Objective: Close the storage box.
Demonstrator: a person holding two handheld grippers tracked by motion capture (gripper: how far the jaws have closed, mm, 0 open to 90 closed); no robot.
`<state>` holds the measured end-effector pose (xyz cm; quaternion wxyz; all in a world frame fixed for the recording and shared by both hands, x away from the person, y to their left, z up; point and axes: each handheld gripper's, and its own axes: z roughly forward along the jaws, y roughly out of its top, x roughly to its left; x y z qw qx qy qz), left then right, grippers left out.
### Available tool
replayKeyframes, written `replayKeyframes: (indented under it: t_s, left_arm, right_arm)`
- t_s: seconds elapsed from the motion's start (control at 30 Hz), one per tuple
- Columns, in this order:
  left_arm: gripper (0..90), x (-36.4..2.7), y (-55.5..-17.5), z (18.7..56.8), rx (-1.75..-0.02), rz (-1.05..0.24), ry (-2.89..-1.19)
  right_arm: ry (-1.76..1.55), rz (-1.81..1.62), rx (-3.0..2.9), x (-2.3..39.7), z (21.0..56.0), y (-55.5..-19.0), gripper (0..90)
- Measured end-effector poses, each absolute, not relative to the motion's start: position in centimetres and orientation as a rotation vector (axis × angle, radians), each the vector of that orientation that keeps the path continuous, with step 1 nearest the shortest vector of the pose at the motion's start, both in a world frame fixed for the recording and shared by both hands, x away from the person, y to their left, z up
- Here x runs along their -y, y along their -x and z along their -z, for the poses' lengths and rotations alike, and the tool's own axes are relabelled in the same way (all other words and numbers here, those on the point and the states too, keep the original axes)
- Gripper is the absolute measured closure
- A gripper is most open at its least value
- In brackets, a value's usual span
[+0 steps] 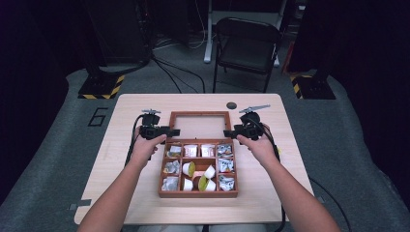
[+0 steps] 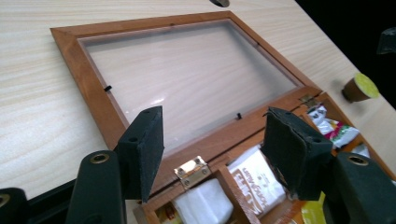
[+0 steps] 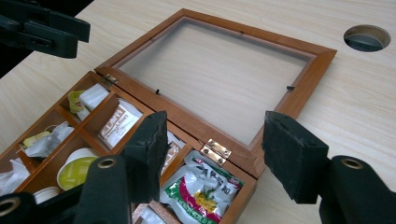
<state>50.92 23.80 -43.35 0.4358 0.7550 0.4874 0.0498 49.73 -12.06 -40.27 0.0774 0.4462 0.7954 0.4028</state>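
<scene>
— What sits on the counter (image 1: 140,203)?

— A shallow wooden box (image 1: 198,194), reddish-brown, split by thin slats into square compartments. Its lid (image 1: 199,114) lies swung fully back, flat on the pale wood-grain counter beyond the box: a wooden frame around a clear, slightly cloudy pane, joined to the box by small brass hinges (image 2: 191,171).

— And inside the box?

— Crinkled foil sachets (image 3: 201,187) along the edges, flat paper tea packets (image 3: 116,123) in the far row, and round little cups (image 1: 188,168) with yellow-green or white tops in the middle cells.

— Where are the tools?

— The left tool (image 1: 173,131) hangs at the left end of the hinge line, the right tool (image 1: 227,133) at the right end, each pointing inward. Both have blocky black foam pads (image 2: 142,150) standing apart, with nothing gripped between them; they hover over the hinge edge without touching wood.

— Anything else nearby?

— One brown cup (image 2: 358,87) with a yellow top lies on the counter beside the box.
</scene>
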Motion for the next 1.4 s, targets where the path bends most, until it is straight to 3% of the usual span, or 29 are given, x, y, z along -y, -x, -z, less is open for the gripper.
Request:
replayKeyframes:
  t_s: [0.67,1.4]
  left_arm:
    - [37.4,-24.5,-53.6,45.8,-1.367,-0.091,-1.826]
    - [36.9,-24.2,-54.0,46.4,-1.368,-0.097,-1.839]
  right_arm:
    - [-1.427,-1.169,-2.397,11.2,43.9,-52.5,37.8]
    - [-1.539,-1.113,-2.389,11.0,45.7,-54.0,36.1]
